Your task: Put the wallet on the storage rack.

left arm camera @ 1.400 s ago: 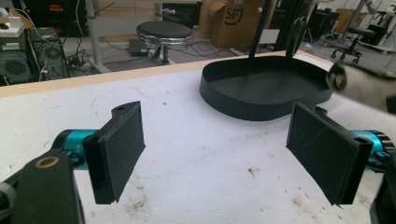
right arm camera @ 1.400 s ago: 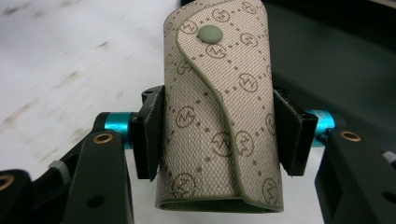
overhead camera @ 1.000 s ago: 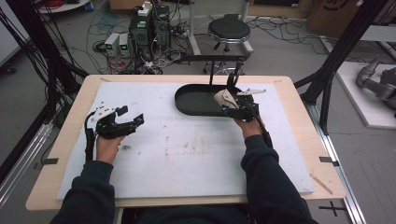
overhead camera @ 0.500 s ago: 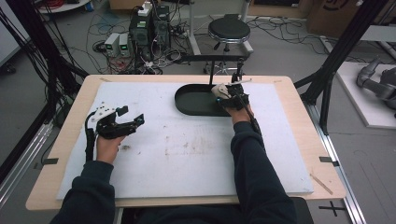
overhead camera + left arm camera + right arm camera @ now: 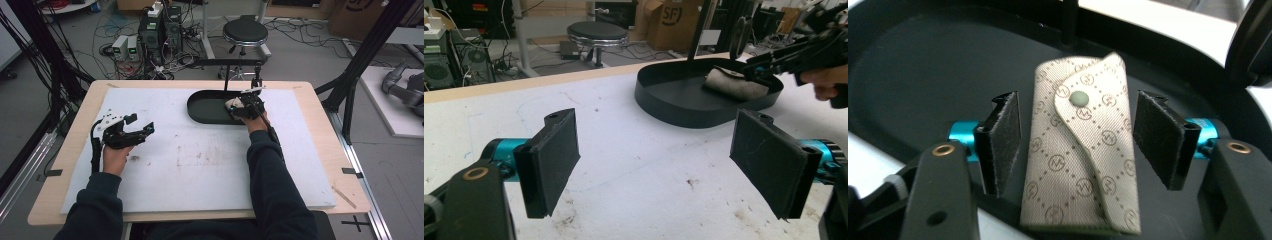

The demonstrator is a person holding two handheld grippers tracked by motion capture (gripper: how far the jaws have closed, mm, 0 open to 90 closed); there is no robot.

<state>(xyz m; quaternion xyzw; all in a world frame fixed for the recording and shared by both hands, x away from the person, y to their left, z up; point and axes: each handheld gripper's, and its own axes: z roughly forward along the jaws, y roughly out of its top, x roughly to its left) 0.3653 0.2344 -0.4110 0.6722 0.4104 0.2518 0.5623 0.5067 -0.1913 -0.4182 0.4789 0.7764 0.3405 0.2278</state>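
Note:
A beige patterned pouch (image 5: 1080,145) with a snap button lies in the black oval tray (image 5: 908,65). My right gripper (image 5: 1075,145) is open, its pads on either side of the pouch with a small gap on each side. From the high view the pouch (image 5: 232,104) sits at the right end of the tray (image 5: 205,107), under the right gripper (image 5: 236,107). My left gripper (image 5: 142,124) hovers open over the white mat at the left, holding nothing. Its own view looks past its open jaws (image 5: 659,160) to the tray (image 5: 684,100), the pouch (image 5: 734,82) and the right gripper (image 5: 769,62).
A white mat (image 5: 200,160) with smudges covers the wooden table (image 5: 65,150). A black stand (image 5: 227,70) rises behind the tray. A stool (image 5: 245,32), computer boxes (image 5: 150,30) and cables are on the floor beyond the far edge.
The right hand has shifted left and slightly farther over the tray, the pouch going with it. The left hand has stayed where it was.

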